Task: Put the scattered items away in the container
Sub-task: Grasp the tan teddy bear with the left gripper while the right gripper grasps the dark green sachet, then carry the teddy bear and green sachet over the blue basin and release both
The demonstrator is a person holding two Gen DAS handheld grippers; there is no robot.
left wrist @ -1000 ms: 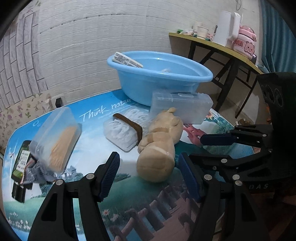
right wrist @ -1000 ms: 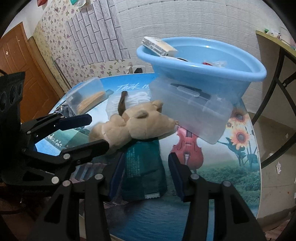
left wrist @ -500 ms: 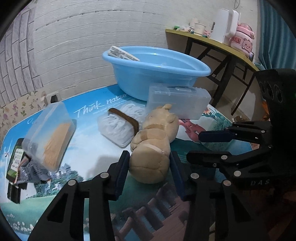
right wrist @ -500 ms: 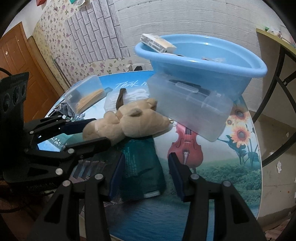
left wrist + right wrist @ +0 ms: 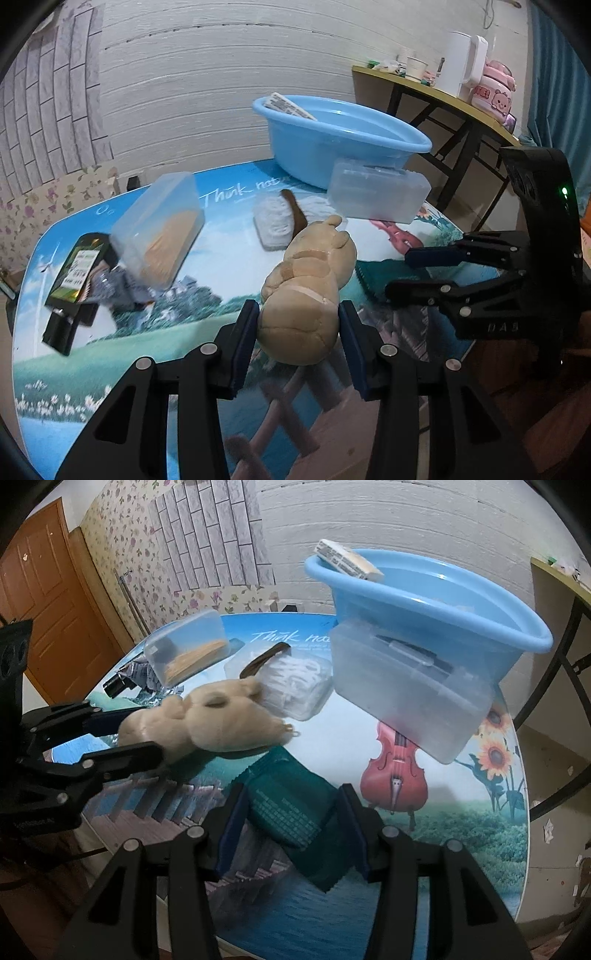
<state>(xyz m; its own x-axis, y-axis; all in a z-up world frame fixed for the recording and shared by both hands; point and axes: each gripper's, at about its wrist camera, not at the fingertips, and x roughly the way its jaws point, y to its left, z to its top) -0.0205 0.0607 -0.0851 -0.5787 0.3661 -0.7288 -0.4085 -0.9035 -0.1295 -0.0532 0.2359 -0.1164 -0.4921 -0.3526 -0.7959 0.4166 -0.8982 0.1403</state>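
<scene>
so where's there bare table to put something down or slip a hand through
Bare table lies right of the green packet, below the violin print, out to the rim. A smaller open strip runs between the toothpick box and the plush toy. It is crowded in front of the blue basin, around the clear case.
</scene>
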